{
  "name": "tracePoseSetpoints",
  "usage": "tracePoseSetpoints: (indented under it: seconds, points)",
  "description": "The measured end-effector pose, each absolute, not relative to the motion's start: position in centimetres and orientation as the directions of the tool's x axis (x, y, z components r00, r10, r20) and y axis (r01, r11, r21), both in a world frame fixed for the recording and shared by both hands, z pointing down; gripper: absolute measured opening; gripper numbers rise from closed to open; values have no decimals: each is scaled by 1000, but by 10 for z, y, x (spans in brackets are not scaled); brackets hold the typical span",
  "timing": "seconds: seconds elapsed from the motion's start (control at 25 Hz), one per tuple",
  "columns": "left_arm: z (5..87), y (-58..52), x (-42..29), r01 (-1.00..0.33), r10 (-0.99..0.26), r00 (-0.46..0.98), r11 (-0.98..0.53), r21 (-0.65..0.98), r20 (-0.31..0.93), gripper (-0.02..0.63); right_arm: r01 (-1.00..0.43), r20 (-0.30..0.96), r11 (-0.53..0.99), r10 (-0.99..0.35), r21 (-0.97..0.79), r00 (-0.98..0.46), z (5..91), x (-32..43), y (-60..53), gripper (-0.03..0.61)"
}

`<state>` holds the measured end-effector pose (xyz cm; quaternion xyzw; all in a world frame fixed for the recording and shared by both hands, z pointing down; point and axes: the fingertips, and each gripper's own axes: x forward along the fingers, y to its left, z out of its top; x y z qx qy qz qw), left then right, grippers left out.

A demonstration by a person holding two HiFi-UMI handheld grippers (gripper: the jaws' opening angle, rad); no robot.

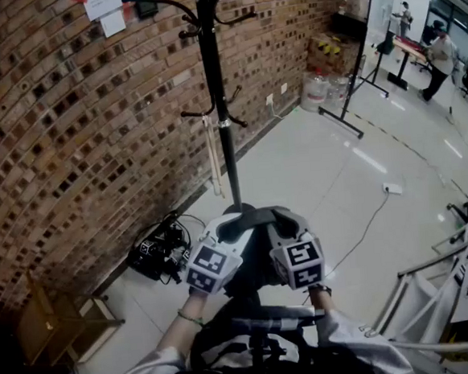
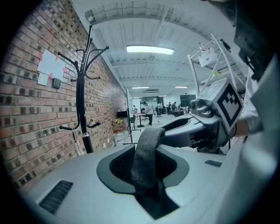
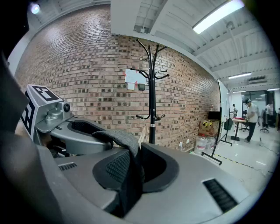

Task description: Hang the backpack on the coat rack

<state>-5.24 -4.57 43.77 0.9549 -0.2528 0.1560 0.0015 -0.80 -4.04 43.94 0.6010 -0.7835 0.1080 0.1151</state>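
Observation:
A black coat rack (image 1: 221, 102) stands by the brick wall, its hooks high up; it also shows in the left gripper view (image 2: 81, 109) and in the right gripper view (image 3: 151, 87). The black backpack (image 1: 254, 342) hangs low in front of the person. Its grey top strap (image 1: 256, 215) runs between both grippers. My left gripper (image 1: 233, 226) is shut on one end of the strap (image 2: 146, 157). My right gripper (image 1: 281, 223) is shut on the other end (image 3: 124, 144). Both grippers are side by side, short of the rack's base.
Cables and a black box (image 1: 160, 252) lie at the wall's foot on the left, with a wooden frame (image 1: 59, 325) nearer. A white metal rack (image 1: 435, 287) stands at the right. Water jugs (image 1: 317, 89) and people (image 1: 438, 61) are far back.

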Motion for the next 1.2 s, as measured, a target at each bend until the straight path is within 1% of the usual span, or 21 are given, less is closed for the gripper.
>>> tracePoseSetpoints:
  seconds: [0.36,0.8,1.2]
  points:
    - [440,-114,-21,-484,-485,828,-872,-80,283,112,-969,318,247,-918,-11,-238,441,24,-107,60]
    - [424,-210,12,-462,-474,846,-880,-107,245,112,-974,279,226,-937,27,-210,423,56,-206,60]
    - [424,-264,25,-526,-530,804,-845,-93,270,112,-947,296,319,-909,35,-295,423,68,-264,60]
